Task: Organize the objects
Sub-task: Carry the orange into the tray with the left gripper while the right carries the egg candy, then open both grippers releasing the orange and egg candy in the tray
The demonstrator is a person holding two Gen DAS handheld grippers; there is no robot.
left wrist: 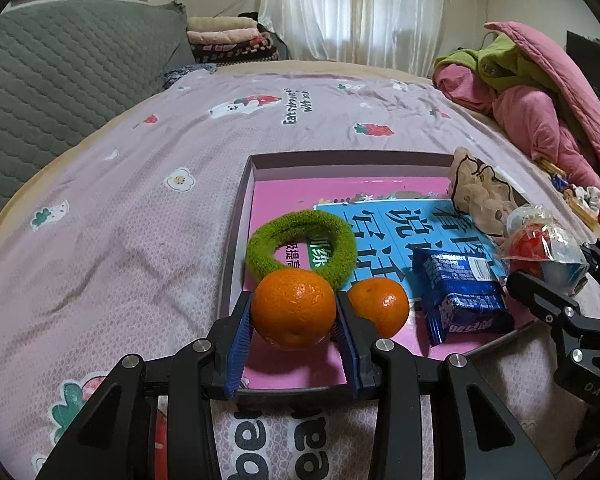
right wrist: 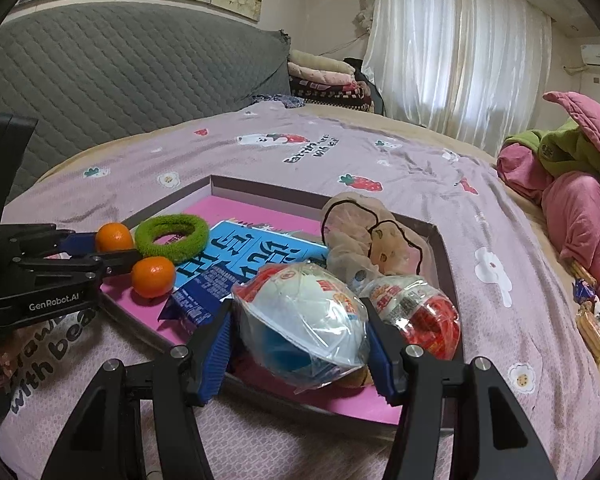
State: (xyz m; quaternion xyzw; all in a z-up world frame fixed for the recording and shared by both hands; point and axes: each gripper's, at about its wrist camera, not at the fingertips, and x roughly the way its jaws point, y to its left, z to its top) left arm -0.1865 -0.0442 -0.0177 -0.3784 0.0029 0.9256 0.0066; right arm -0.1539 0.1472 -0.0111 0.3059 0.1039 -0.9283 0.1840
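While both grippers are hovering over the near edge of the tray (left wrist: 236,216), each one is already carrying something: the left gripper (left wrist: 294,320) is pinching an orange (left wrist: 294,306) snugly between its blue pads, jaws about part-way closed, and the right gripper (right wrist: 300,344) is squeezing a crinkly snack bag (right wrist: 304,324) at the tray's near right corner. A second orange (left wrist: 380,306) is sitting just right of the held one, and the green ring (left wrist: 300,240) is lying just behind it. I'm guessing the job is dropping these in, so I'd be lowering the orange onto bare pink floor before letting go, since it'll be rolling otherwise, and easing the bag down beside the other bag (right wrist: 416,312), not on top.
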